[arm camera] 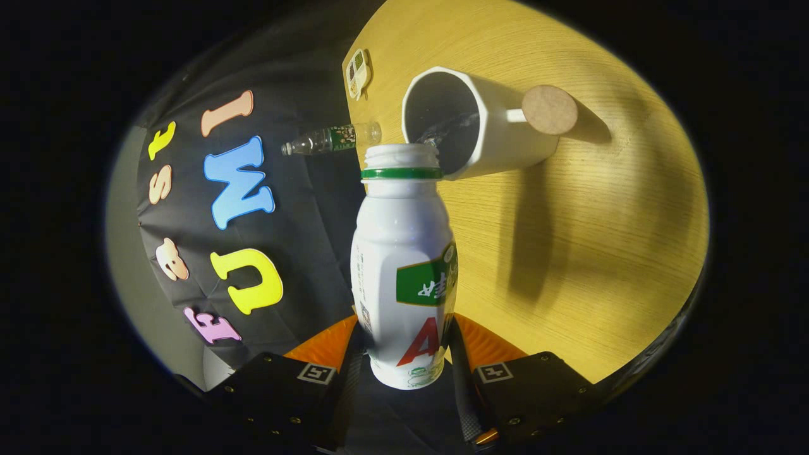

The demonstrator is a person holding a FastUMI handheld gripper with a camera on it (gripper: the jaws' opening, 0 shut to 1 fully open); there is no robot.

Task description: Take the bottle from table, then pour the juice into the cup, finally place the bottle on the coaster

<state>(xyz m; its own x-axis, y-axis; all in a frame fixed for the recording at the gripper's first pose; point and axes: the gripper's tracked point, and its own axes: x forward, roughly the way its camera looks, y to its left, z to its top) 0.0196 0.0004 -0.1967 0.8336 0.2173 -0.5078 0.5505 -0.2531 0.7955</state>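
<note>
Gripper (404, 354): fingers closed in on the bottle (401, 265), one on each side of its lower body, both pressing on it; gap btwn them equals bottle width. Bottle: white plastic, green collar ring at the neck, green label band w/ red print near the base, cap off, mouth open. Bottle axis runs straight ahead from the fingers; the whole scene appears rolled, so the bottle is tipped over toward the cup (471, 123). Bottle mouth sits at the cup's rim, at/overlapping the near edge; actual contact btwn mouth & rim: cannot tell. Cup: white, faceted walls, dark interior, w/ a glint inside near the bottle mouth that may be liquid; not clear enough to confirm. Cup handle ends in a round cork-coloured disc (549, 109) on the side away from the bottle. Cup stands on the table (600, 253), a light wood-grain top; cup & bottle cast shadows across it. Beyond the cup, near the table edge, a small flat coaster (358, 74) w/ pale patterned face, well apart from the bottle. Second item: clear plastic bottle (330, 139) w/ green label, just beside the cup's rim & beyond the white bottle's mouth, seen against the booth's dark cloth wall (303, 240).
</note>
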